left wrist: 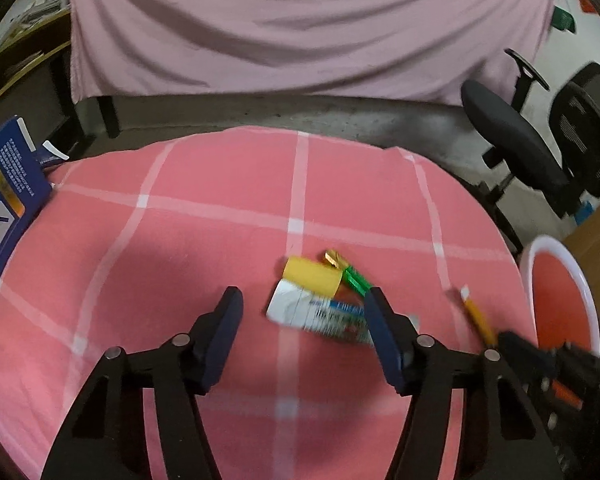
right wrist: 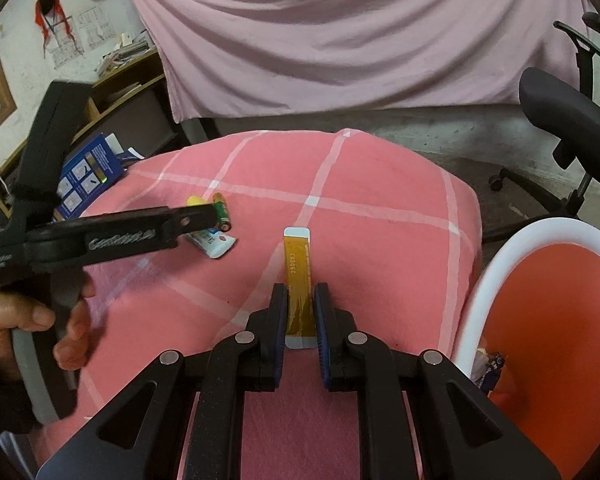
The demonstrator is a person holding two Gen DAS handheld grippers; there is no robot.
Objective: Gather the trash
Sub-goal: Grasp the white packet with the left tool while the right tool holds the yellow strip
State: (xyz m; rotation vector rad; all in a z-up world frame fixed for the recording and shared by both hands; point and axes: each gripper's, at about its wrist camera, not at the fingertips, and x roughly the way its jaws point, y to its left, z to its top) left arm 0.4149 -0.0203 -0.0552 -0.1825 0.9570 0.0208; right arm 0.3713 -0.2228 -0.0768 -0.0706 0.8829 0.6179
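My right gripper (right wrist: 301, 294) is shut on a yellow sachet (right wrist: 297, 268) with white ends, held just above the pink checked cloth (right wrist: 380, 208). In the left wrist view the sachet (left wrist: 476, 314) shows at the right, in the black gripper. My left gripper (left wrist: 304, 304) is open and empty over the cloth (left wrist: 180, 208), its right finger in front of a white printed tube (left wrist: 320, 312). A yellow cap (left wrist: 312, 276) and a green battery (left wrist: 354, 278) lie beside the tube. The tube (right wrist: 216, 242) and battery (right wrist: 222, 210) also show in the right wrist view, behind the left gripper (right wrist: 200, 216).
A bin with a white rim and orange inside (right wrist: 540, 300) stands at the right of the table, with some scraps at its bottom; it also shows in the left wrist view (left wrist: 560, 300). A blue box (left wrist: 4, 196) lies at the left edge. Office chairs (left wrist: 540, 140) stand at the right.
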